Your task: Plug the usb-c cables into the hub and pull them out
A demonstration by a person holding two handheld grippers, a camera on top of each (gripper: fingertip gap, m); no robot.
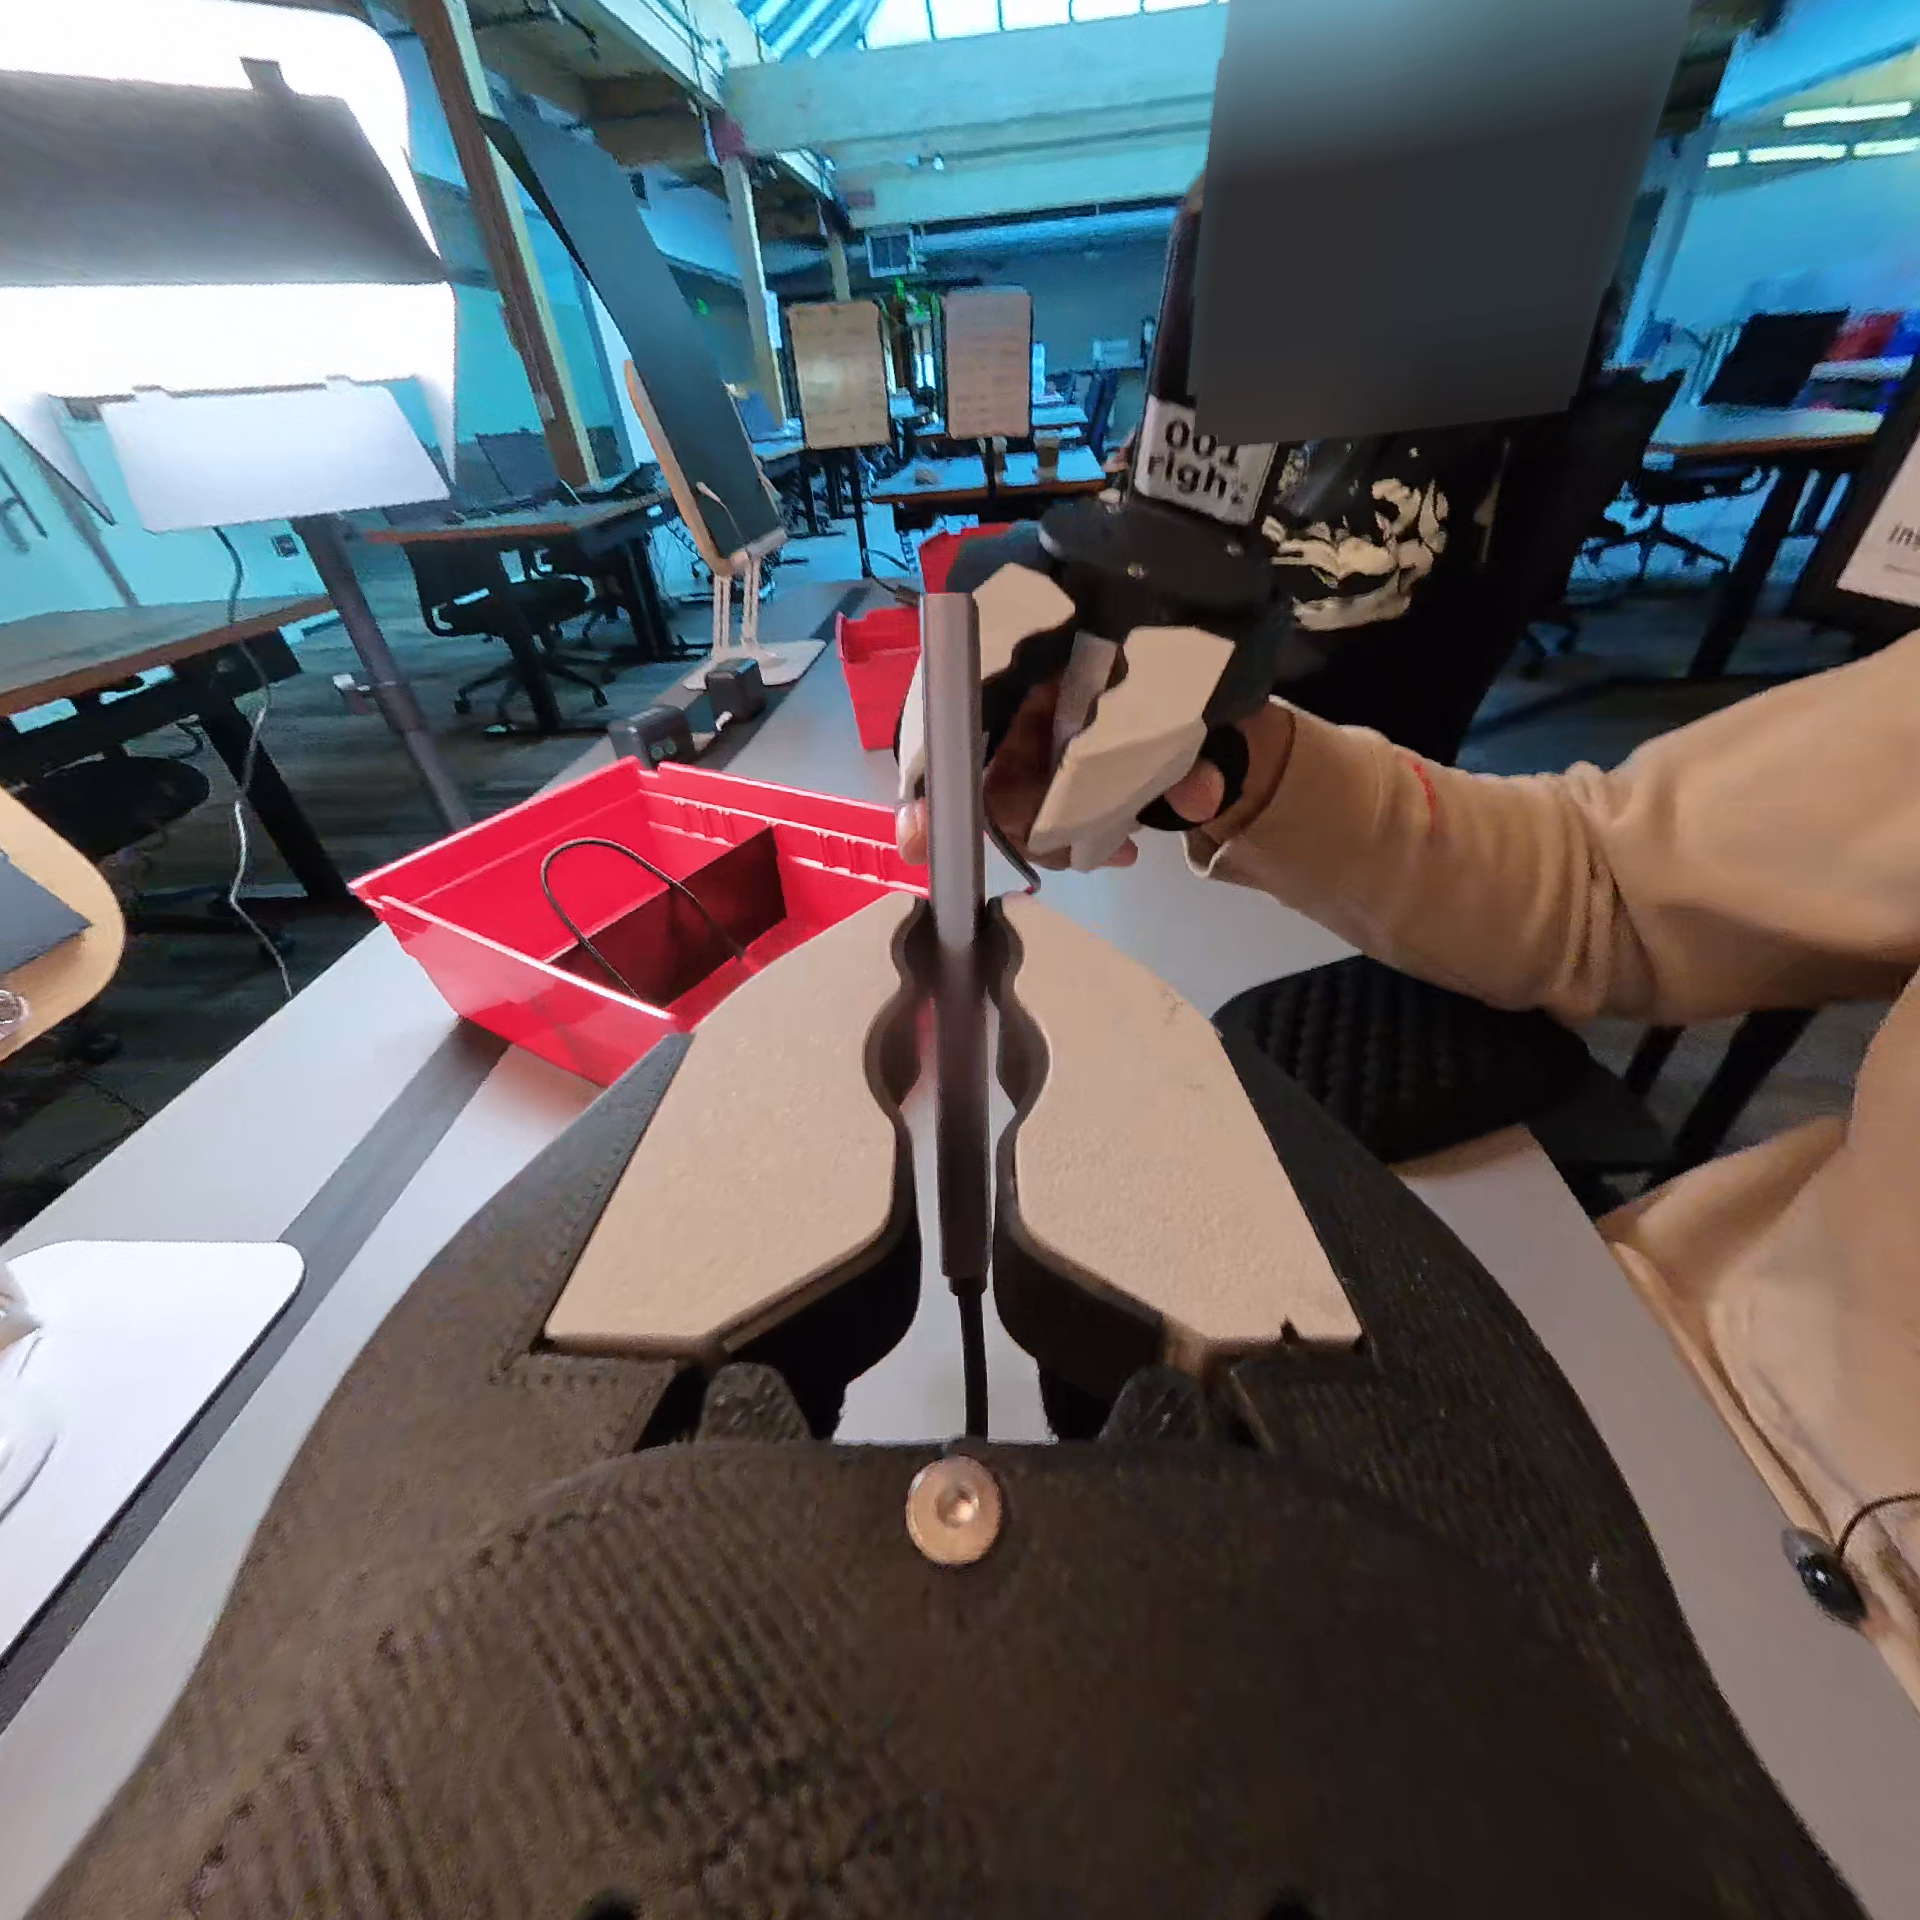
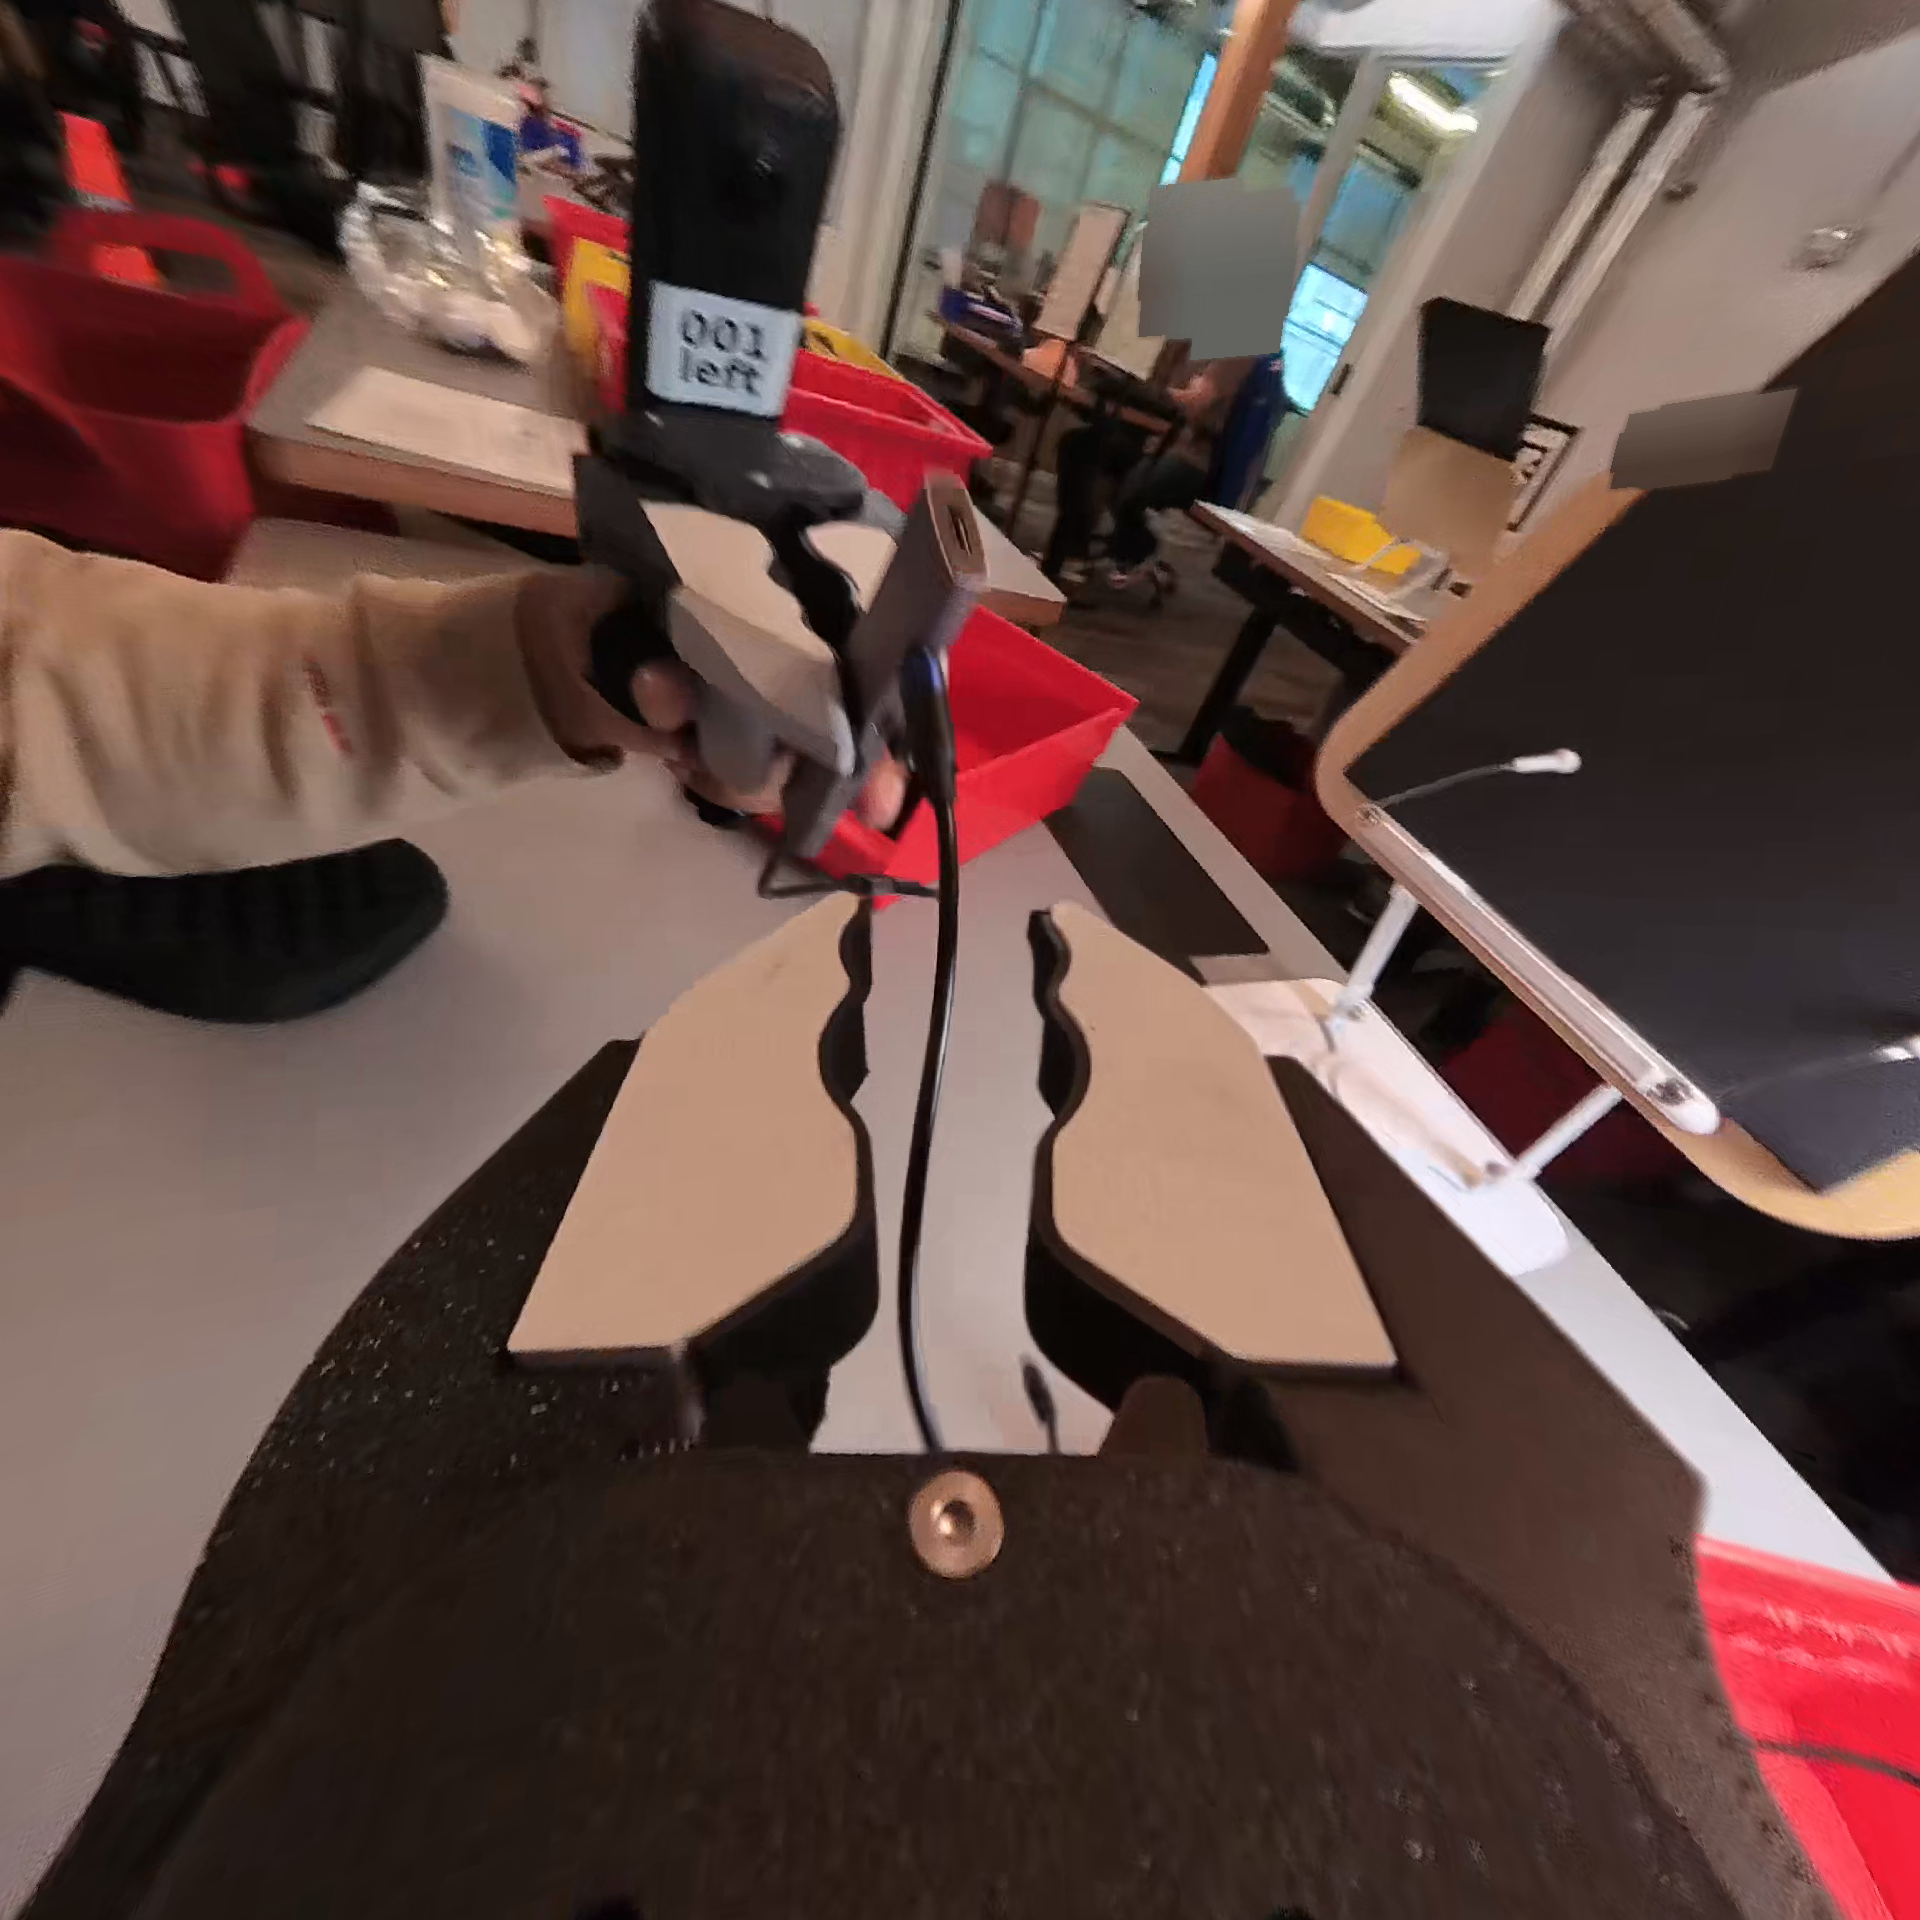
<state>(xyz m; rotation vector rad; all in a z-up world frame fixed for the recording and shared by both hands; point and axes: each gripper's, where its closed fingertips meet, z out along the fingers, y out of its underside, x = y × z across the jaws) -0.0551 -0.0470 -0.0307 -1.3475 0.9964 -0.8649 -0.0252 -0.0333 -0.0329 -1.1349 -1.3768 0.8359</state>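
The hub (image 2: 914, 592) was smeared with motion blur, its ports unreadable. The cable (image 2: 930, 1091) ran under the right gripper (image 2: 951, 925), its end hidden.

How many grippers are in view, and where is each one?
2. The left gripper is above the table, shut on the upright grey hub. The right gripper faces it, open, with the hub's black cable passing between its fingers. None seems hidden.
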